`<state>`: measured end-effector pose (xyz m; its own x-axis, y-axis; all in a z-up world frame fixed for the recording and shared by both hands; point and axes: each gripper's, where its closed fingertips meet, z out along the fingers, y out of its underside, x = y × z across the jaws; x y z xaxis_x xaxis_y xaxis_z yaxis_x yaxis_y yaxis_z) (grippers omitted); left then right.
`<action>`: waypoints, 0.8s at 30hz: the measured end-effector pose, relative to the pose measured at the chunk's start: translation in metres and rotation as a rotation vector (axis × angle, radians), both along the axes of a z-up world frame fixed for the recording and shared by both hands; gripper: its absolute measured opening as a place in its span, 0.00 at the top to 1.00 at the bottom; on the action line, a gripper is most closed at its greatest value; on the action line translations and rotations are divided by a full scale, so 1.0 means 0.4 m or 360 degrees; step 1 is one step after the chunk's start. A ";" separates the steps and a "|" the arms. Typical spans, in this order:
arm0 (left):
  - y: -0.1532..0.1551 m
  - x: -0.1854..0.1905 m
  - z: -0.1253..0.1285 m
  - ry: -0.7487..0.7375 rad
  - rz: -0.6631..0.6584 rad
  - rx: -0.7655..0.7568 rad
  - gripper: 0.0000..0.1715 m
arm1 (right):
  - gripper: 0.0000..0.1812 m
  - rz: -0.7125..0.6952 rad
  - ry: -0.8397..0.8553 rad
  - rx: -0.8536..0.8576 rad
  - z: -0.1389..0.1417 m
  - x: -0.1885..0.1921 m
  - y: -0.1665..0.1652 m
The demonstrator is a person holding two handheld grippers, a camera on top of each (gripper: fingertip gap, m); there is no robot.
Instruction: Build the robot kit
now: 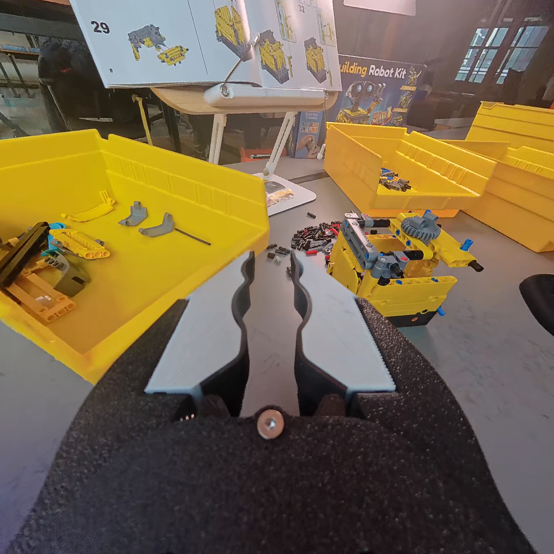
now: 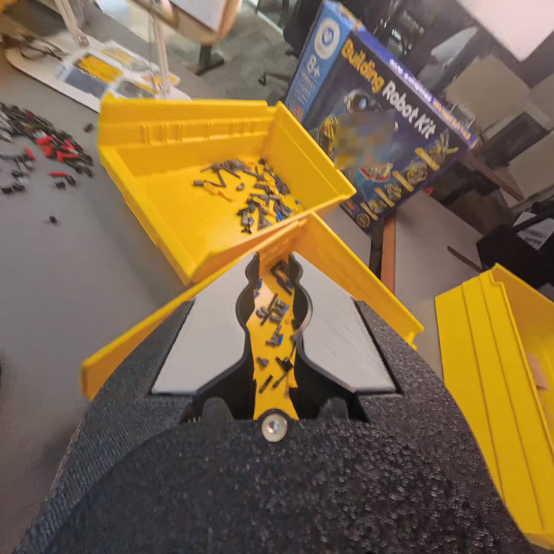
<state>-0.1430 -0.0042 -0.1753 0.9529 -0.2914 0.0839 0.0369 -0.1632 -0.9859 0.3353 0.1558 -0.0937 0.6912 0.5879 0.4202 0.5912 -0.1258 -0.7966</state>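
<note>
grippers framed both views, each with grey fingers parted and holding nothing. left gripper hovered over a grey table, its tips just short of a scatter of small black and red pins. to its left sat a yellow bin holding grey and yellow toy parts. to its right stood a half-built yellow model with a grey gear on top. an instruction booklet rested on a stand behind. right gripper hung above a near bin strewn with small dark pieces, blurred. a far bin with similar pieces lay just beyond, touching it. a blue kit box stood behind.
</note>
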 end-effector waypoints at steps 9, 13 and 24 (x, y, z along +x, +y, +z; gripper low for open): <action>0.006 0.008 -0.016 0.0118 0.0039 -0.0019 0.87 | 0.90 -0.0077 -0.0254 -0.0412 -0.206 0.179 0.092; 0.009 0.013 -0.024 0.0171 0.0048 -0.0042 0.88 | 0.90 0.0009 -0.0360 -0.0487 -0.238 0.168 0.116; 0.013 0.009 -0.033 0.0219 0.0089 -0.0063 0.87 | 0.91 0.0434 -0.0673 -0.0943 -0.371 0.115 0.072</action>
<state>-0.1393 0.0011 -0.1884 0.9709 -0.2364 -0.0384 -0.0881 -0.2033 -0.9751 0.3812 0.1848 -0.2419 0.3405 0.9231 0.1786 0.9013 -0.2663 -0.3416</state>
